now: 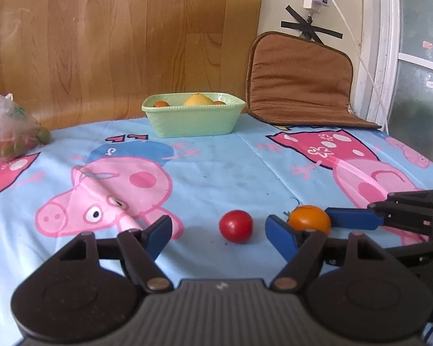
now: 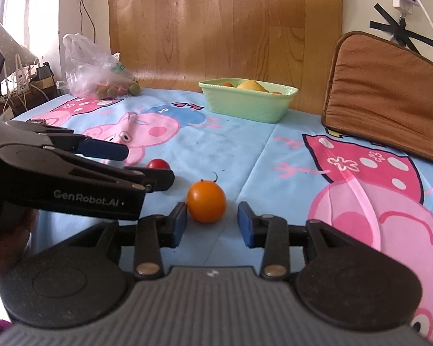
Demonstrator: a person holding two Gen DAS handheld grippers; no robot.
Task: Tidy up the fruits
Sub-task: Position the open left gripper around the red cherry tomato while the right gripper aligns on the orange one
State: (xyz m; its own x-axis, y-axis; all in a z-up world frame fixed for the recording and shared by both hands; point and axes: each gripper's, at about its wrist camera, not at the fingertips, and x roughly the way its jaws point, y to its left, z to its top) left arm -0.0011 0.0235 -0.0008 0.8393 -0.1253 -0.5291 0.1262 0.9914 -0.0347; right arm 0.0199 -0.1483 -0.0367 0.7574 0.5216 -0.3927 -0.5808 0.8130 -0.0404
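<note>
Left wrist view is showing the left gripper [image 1: 219, 230] standing wide around a red tomato [image 1: 235, 226] on the tablecloth [image 1: 216, 158]. The right gripper [image 2: 212, 223] is sitting open beside an orange tomato [image 2: 206, 201], touching one pad. A green dish [image 2: 246, 102] is sitting near the table's far edge.

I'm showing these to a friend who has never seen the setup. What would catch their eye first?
Probably the bright cartoon-pig tablecloth covering the table. Next, the two small round fruits lying near the cameras: a red tomato between the open left claw fingers, and an orange tomato between the open right claw fingers. At the far edge sits a pale green rectangular dish already holding fruit.
</note>
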